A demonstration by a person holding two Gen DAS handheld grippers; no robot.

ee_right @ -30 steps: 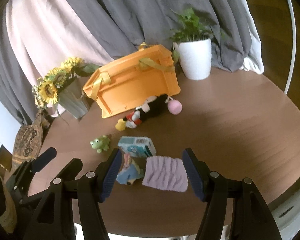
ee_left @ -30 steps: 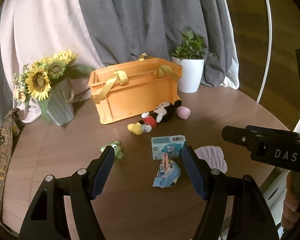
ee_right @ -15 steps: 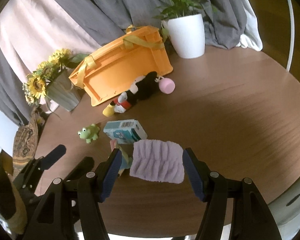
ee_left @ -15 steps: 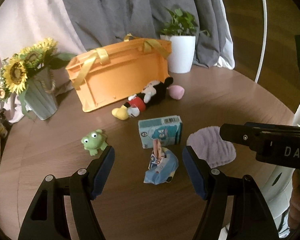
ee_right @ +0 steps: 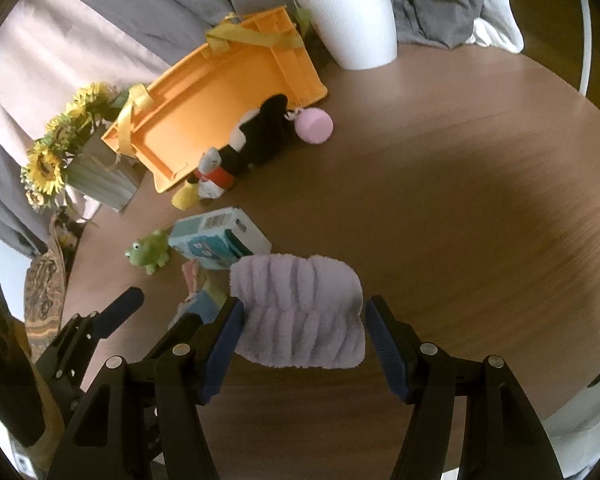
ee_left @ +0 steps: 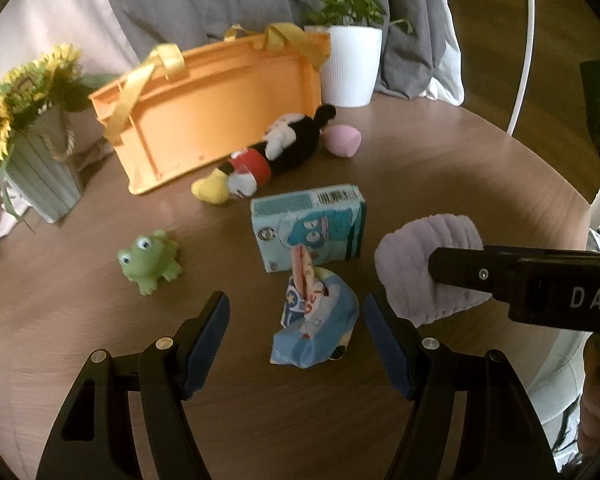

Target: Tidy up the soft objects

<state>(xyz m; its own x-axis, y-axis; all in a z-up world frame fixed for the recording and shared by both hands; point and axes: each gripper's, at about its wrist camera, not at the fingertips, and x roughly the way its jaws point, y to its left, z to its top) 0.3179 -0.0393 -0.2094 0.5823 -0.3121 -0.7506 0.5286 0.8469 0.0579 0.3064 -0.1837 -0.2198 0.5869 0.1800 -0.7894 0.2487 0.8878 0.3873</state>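
Note:
My left gripper (ee_left: 297, 320) is open, its fingers on either side of a small blue soft toy (ee_left: 318, 330) on the round wooden table (ee_left: 100, 320). My right gripper (ee_right: 302, 320) is open around a lilac fluffy cloth (ee_right: 300, 314), which also shows in the left wrist view (ee_left: 420, 264). A green frog toy (ee_left: 150, 260), a blue box (ee_left: 310, 226), a mouse plush (ee_left: 268, 156) and a pink soft ball (ee_left: 342, 142) lie before an orange basket (ee_left: 216, 104) tipped on its side.
A sunflower vase (ee_left: 32, 152) stands at the back left and a white plant pot (ee_left: 350, 64) at the back right. Grey and pink curtains hang behind. The table edge runs close on the right (ee_right: 560, 400).
Both grippers have moved forward and down toward the table. The blue soft toy and the lilac cloth now sit larger between the fingers. No object has moved.

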